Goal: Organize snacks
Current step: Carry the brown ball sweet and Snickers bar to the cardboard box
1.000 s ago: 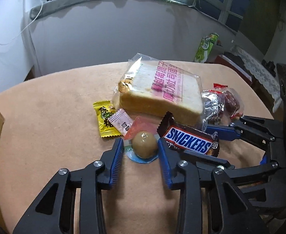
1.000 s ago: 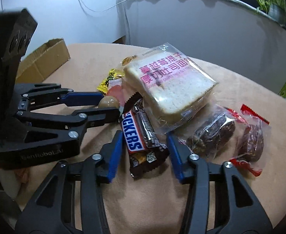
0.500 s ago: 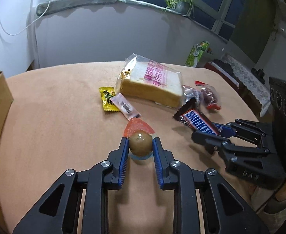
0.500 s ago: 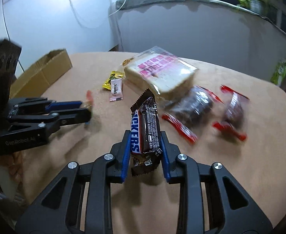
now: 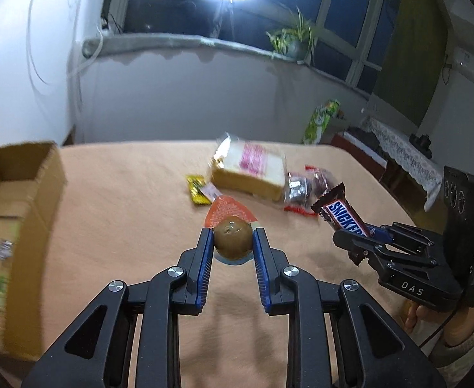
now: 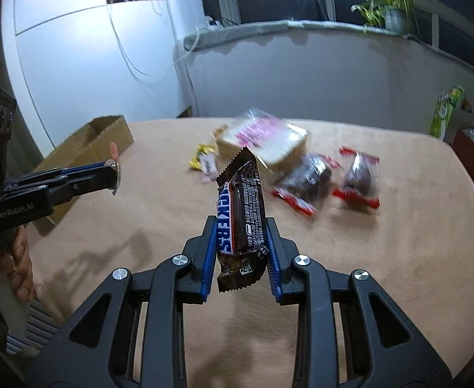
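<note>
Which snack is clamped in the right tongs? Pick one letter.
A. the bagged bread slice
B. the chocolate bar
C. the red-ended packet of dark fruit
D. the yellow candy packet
B: the right tongs are shut on the chocolate bar, lifted off the table, while the bread, yellow candy and dark-fruit packets lie behind it.

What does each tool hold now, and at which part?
The left tool pinches the round jelly cup by its sides. The right tool pinches the Snickers bar near its lower end.
</note>
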{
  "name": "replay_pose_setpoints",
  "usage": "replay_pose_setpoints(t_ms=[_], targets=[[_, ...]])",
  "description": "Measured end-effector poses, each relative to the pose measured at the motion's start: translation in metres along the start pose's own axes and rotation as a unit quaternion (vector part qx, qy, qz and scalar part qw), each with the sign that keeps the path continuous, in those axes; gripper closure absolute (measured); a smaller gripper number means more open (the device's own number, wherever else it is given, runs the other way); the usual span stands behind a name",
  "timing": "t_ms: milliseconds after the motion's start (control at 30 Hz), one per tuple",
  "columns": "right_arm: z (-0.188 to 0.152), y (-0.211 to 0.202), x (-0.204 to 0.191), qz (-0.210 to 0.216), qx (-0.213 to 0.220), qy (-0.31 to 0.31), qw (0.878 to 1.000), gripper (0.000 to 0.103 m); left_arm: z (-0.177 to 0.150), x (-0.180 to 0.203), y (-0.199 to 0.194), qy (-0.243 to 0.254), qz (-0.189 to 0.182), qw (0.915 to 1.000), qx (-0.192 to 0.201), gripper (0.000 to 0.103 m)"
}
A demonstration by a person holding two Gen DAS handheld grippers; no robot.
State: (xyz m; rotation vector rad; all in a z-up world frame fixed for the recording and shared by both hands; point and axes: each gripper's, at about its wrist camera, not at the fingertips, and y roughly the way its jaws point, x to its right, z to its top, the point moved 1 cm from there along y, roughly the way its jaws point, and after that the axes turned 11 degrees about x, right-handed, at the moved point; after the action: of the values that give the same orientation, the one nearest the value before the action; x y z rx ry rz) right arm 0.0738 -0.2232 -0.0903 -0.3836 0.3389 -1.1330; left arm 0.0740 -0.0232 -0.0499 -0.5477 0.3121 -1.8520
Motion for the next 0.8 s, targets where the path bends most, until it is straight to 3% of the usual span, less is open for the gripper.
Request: replay_pose_setpoints(t_ms=[467, 800], targets=[[0.036, 0.017, -0.102, 0.051, 0.015, -0.072, 0.996, 0.074, 0.009, -0.064, -0.069, -0.031, 0.061, 0.9952, 0.07, 0.08], [0.051, 0.061, -0.216, 0.134, 0.009, -0.137, 0.981, 0.074, 0.0, -0.145, -0.118, -0.07, 0.14, 0.9834, 0.093, 0.08]])
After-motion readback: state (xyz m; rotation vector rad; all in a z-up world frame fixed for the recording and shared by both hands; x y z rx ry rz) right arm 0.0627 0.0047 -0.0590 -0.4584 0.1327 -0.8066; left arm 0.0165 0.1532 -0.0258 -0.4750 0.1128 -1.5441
